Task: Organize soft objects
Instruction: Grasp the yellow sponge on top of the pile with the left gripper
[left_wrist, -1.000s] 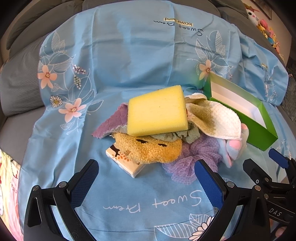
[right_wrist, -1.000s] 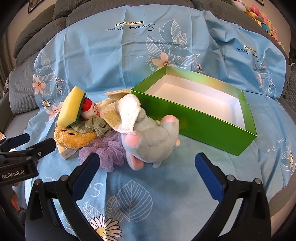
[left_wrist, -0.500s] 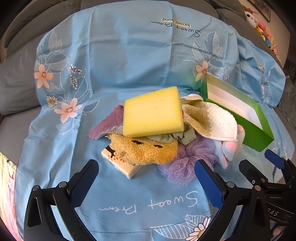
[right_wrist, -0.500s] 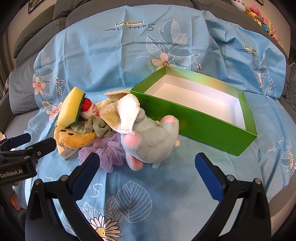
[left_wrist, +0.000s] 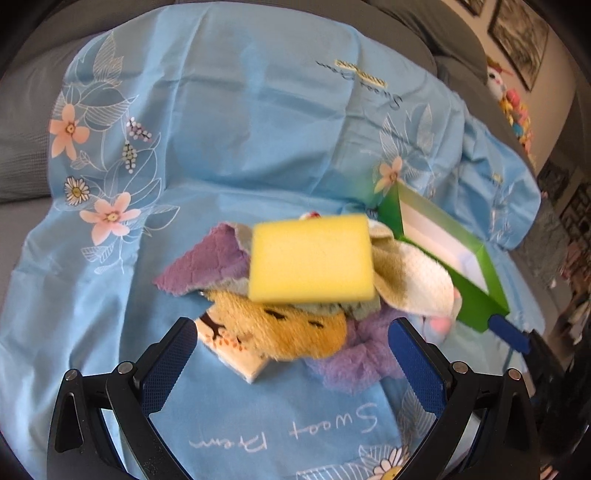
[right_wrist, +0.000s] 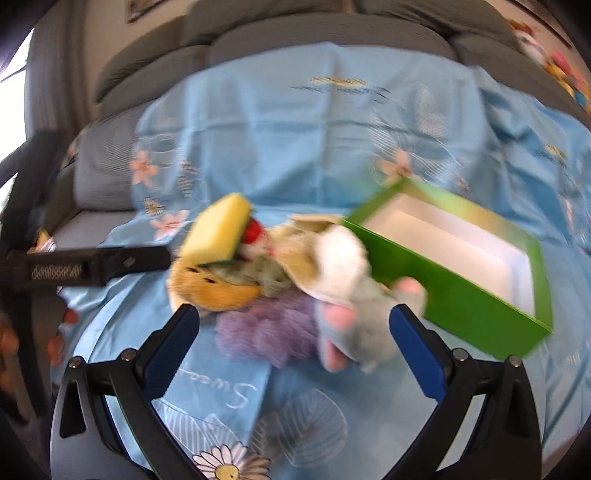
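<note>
**A pile of soft things beside a green box**

The left gripper has its two blue fingers wide apart. It holds nothing. The fingers sit low over the blue sheet, just in front of the pile.

The right gripper also has its fingers wide apart and holds nothing. Its picture is blurry.

The pile of soft things lies on the blue sheet, which covers a grey sofa. A yellow sponge sits on top. Under it are a purple cloth and a fuzzy orange toy. The orange toy rests on a small white box. A fluffy purple puff lies in front. A white and tan towel drapes over the right side of the pile. A grey soft toy with pink feet lies between the puff and the green box, touching the box's front wall. The green box is open, white inside, and nothing can be seen in it.

At the left edge of the right view, a hand shows beside the left gripper.
</note>
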